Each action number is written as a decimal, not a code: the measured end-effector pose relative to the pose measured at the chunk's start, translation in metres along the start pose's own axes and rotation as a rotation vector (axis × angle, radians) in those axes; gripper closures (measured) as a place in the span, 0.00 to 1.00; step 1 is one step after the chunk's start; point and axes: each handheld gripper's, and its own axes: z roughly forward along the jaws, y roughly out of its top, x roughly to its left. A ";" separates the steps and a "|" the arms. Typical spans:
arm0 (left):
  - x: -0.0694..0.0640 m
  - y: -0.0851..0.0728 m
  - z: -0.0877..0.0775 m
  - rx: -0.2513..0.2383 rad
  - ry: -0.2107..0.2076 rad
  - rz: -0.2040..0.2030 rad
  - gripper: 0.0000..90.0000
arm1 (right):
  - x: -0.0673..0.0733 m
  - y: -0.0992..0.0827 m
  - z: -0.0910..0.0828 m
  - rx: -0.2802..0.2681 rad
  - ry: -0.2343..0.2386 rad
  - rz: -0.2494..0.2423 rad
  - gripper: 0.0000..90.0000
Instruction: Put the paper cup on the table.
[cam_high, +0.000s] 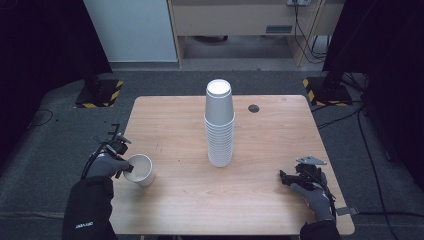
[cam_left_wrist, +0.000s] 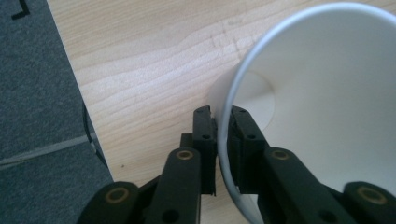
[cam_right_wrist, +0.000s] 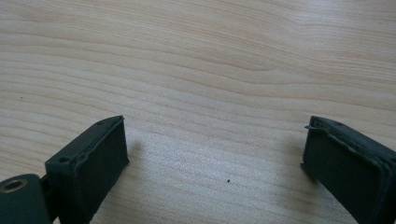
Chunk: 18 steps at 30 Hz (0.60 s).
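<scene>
A single white paper cup (cam_high: 140, 169) stands mouth-up near the table's front left corner. My left gripper (cam_high: 125, 165) is shut on its rim: in the left gripper view one jaw is outside the wall and the other inside the cup (cam_left_wrist: 322, 102), with the left gripper (cam_left_wrist: 223, 122) pinching the thin edge. A tall stack of white cups (cam_high: 219, 125) stands upside down at the table's middle. My right gripper (cam_high: 284, 178) rests low at the front right, and its view has the right gripper (cam_right_wrist: 215, 144) open with bare wood between the jaws.
The wooden table (cam_high: 180, 120) has a round dark cable hole (cam_high: 254, 108) at the back right. Grey carpet lies past the table's left edge (cam_left_wrist: 32, 93). Black stands with yellow-striped bases (cam_high: 100, 92) flank the far corners.
</scene>
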 end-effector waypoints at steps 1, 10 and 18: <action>-0.001 0.000 -0.001 -0.009 0.004 0.002 0.87 | 0.000 0.000 0.000 0.001 0.001 0.001 0.08; 0.001 -0.005 -0.006 -0.103 -0.007 -0.001 0.74 | 0.000 0.000 0.000 0.001 0.001 0.001 0.07; 0.002 -0.018 -0.011 -0.249 0.006 0.011 0.63 | 0.000 0.000 0.000 0.001 0.000 0.001 0.07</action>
